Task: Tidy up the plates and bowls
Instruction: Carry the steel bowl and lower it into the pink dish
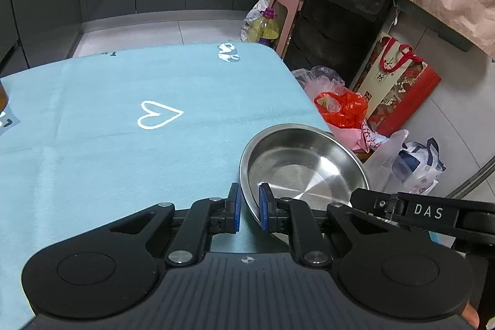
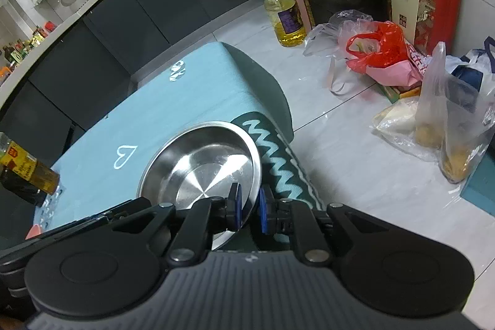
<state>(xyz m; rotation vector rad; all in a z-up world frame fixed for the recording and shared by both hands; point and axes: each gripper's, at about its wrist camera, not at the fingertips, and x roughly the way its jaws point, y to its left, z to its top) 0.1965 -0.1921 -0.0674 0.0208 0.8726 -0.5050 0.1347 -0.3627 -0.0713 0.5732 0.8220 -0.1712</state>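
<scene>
At the left edge of the right-wrist frame a brown bottle point(image 2: 29, 172) lies tilted on the blue tablecloth point(image 1: 123, 101); a white heart point(image 1: 157, 114) sits left of centre; the steel plate point(image 1: 304, 166) rests lower right near the cloth's edge; the left gripper point(image 1: 249, 211) clamps its near-left rim; the right gripper point(image 2: 250, 210) pinches its right rim.

— What is on the blue cloth?
— One shallow steel plate point(image 1: 304, 166), shiny and empty, right way up.
— Where exactly?
— At the cloth's right edge, near the corner, its near rim point(image 2: 247, 175) caught between blue pads on both sides.
</scene>
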